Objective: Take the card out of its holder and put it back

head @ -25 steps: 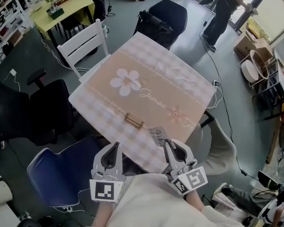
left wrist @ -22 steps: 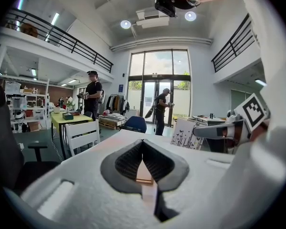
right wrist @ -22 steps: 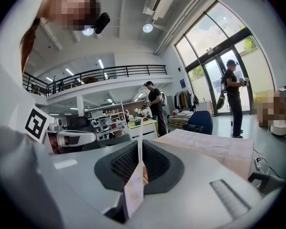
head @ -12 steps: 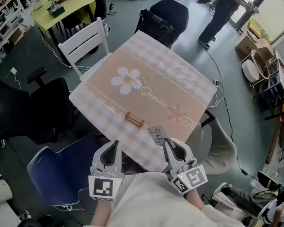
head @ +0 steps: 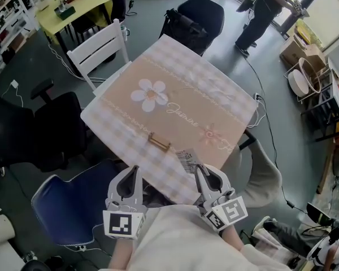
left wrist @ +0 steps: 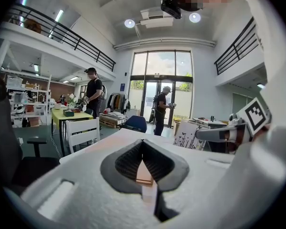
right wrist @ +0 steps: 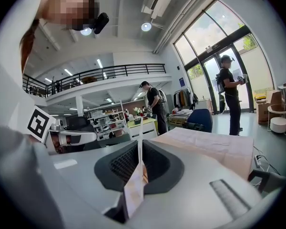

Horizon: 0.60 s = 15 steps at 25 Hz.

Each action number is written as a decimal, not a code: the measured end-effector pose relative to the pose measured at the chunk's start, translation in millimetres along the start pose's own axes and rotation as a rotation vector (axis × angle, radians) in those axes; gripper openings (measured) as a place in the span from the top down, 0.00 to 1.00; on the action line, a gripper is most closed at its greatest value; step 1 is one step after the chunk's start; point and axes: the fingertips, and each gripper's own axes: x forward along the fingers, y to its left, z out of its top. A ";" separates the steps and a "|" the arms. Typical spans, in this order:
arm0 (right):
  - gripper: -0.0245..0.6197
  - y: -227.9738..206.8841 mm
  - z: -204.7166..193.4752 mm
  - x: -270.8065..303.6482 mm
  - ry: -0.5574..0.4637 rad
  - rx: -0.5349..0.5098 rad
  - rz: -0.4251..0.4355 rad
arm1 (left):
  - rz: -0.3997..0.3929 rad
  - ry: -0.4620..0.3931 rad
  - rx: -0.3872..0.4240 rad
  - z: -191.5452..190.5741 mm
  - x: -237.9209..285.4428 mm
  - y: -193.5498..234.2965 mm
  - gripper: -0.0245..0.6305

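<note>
Your right gripper (right wrist: 138, 143) has its fingers pressed together on the card (right wrist: 134, 189), which stands edge-on between the pads and rises a little above the tips. From the head view that card (head: 187, 160) sticks out ahead of the gripper, over the near edge of the table and clear of its holder. Your left gripper (left wrist: 143, 142) has its fingers closed tip to tip with nothing pinched between them. It hangs just off the table's near edge, beside the right gripper and level with it, and both point up the table.

The wooden card holder (head: 159, 143) lies on the checked tablecloth (head: 214, 103), empty, a little ahead of the two grippers and between their lines. Beyond it the cloth shows a white flower print (head: 150, 97). A white chair (head: 99, 52) stands at the table's far left side, and a blue chair (head: 68, 205) sits under your left gripper.
</note>
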 end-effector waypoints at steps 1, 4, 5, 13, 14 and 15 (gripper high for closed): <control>0.93 -0.7 -0.7 0.3 0.001 0.001 -0.001 | 0.001 -0.002 -0.002 -0.1 0.5 0.6 0.96; 0.93 -2.5 -2.1 1.2 0.005 0.003 0.000 | 0.003 -0.004 -0.003 -0.1 1.7 1.8 0.96; 0.93 -2.9 -2.1 1.7 0.007 0.002 0.001 | 0.005 -0.004 -0.003 0.2 2.0 2.3 0.96; 0.93 -11.1 -3.7 24.5 0.009 -0.052 0.055 | 0.034 0.004 -0.009 -1.0 1.3 11.1 0.96; 0.93 -13.6 -5.6 31.0 0.014 -0.064 0.064 | 0.039 0.005 -0.011 -1.4 1.0 12.4 0.96; 0.93 -16.2 -7.7 37.9 0.020 -0.076 0.072 | 0.044 0.006 -0.013 -1.6 0.8 13.6 0.96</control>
